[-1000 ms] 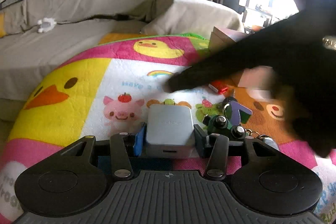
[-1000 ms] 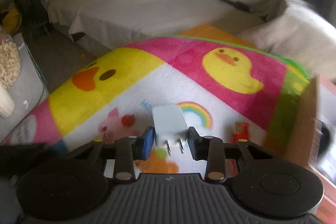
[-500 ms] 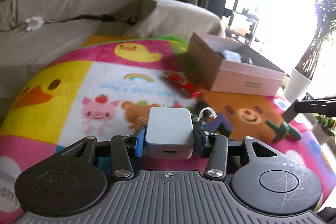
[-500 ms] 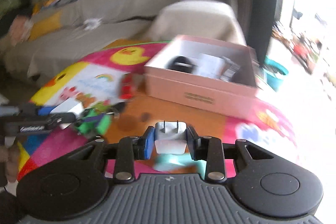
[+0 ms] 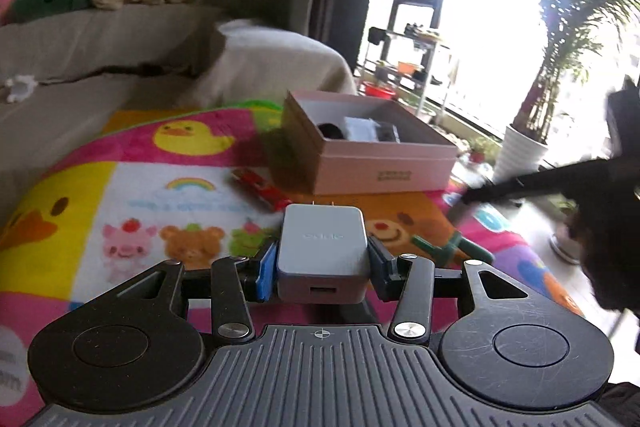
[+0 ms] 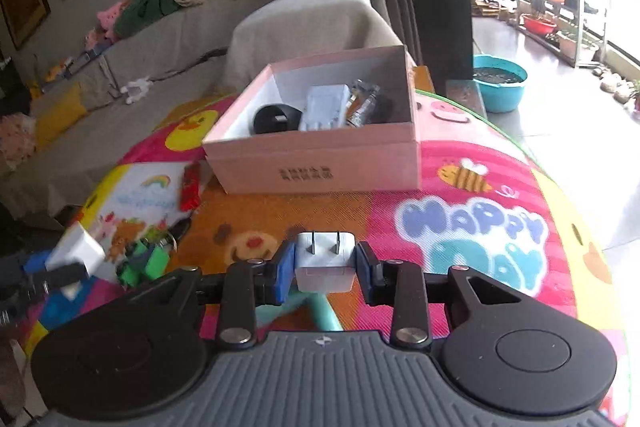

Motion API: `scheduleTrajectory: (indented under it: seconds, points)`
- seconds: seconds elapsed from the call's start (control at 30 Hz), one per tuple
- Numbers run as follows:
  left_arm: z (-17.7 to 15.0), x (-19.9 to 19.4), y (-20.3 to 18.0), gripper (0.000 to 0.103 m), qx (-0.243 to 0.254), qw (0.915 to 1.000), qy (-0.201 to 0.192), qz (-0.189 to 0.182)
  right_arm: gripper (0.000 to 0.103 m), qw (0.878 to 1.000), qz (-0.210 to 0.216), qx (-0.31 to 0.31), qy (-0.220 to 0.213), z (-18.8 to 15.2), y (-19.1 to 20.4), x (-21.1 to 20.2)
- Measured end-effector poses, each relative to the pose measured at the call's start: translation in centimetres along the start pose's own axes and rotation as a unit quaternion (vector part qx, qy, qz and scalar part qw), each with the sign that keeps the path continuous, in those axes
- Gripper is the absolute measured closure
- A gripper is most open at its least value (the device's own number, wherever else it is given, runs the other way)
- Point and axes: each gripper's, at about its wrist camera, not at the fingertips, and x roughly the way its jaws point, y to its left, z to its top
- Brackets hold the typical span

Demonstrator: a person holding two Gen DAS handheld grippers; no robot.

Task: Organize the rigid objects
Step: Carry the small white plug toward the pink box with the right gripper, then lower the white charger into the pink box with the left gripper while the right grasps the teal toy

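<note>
two chargers held clear of the mat, box at 12 o'clock.
grey charger (image 5: 322,254) is clamped in left gripper (image 5: 322,269), white plug (image 6: 325,261) in right gripper (image 6: 325,269); both are aimed at the open pink box (image 6: 316,155), judged for drop-in.

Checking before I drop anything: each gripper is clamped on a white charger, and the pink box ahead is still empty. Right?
Not quite. The pink box is not empty: the right wrist view shows a round black item, a white block and a metallic piece inside. The rest holds: the left gripper grips the larger charger, the right gripper the smaller charger.
</note>
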Motion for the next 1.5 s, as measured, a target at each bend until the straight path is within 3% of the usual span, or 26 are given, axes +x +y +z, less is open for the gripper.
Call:
scheduleTrajectory:
  seconds: [0.17, 0.2, 0.27, 0.33, 0.43, 0.6, 0.63, 0.7, 0.87, 1.0, 1.17, 1.27, 1.4, 1.5]
  points:
    - [-0.4, 0.8, -0.9, 0.052, 0.001, 0.9998, 0.012, -0.013, 0.068, 1.0, 0.02, 0.008, -0.018, 2.4, 0.7, 2.4]
    - [-0.5, 0.9, -1.0, 0.052, 0.003, 0.9998, 0.014, -0.016, 0.063, 1.0, 0.009, 0.004, -0.018, 2.6, 0.9, 2.8]
    - [-0.7, 0.9, -1.1, 0.052, 0.008, 0.9996, 0.02, -0.02, 0.027, 1.0, -0.006, -0.014, -0.013, 2.2, 1.6, 3.2]
    - [-0.8, 1.2, -1.0, 0.052, 0.007, 0.9994, 0.025, -0.021, 0.019, 1.0, 0.007, -0.027, -0.011, 0.8, 2.0, 2.7]
    - [-1.0, 1.5, -1.0, 0.052, 0.005, 0.9993, 0.03, -0.023, 0.019, 0.997, 0.01, -0.072, 0.007, -2.1, 3.1, 1.9]
    - [-1.3, 1.8, -1.7, 0.052, 0.016, 0.9988, 0.038, -0.026, 0.019, 0.989, -0.038, -0.142, 0.017, -5.5, 4.7, 3.0]
    - [-1.4, 1.8, -1.8, 0.052, 0.02, 0.9987, 0.039, -0.026, 0.019, 0.99, -0.038, -0.134, 0.015, -5.4, 4.6, 3.3]
    - [-1.5, 1.7, -1.9, 0.052, 0.025, 0.9985, 0.042, -0.024, 0.033, 0.992, -0.034, -0.122, 0.017, -4.8, 4.6, 3.5]
    - [-0.6, 1.5, -2.2, 0.052, 0.03, 0.9978, 0.049, -0.033, 0.034, 0.99, -0.038, -0.136, -0.004, -4.1, 5.5, 2.0]
    - [3.0, 2.9, -3.0, 0.052, 0.052, 0.9972, 0.036, -0.039, 0.034, 0.989, -0.021, -0.138, -0.048, -3.9, 5.4, -1.4]
    - [10.7, 9.1, -4.3, 0.052, 0.094, 0.9949, 0.018, -0.034, 0.034, 0.988, -0.029, -0.127, -0.087, -3.1, 4.2, -3.4]
    - [15.1, 14.9, -4.0, 0.053, 0.065, 0.9964, 0.043, -0.034, 0.034, 0.99, -0.037, -0.109, -0.087, -2.7, 3.0, -3.2]
    - [19.1, 22.0, -2.8, 0.055, 0.019, 0.999, 0.036, -0.018, 0.034, 0.992, -0.05, -0.09, -0.075, -2.2, 1.6, -2.1]
    - [19.9, 23.7, -1.3, 0.055, -0.026, 0.9986, 0.035, -0.029, 0.034, 0.992, -0.064, -0.084, -0.065, -2.0, 0.7, -1.5]
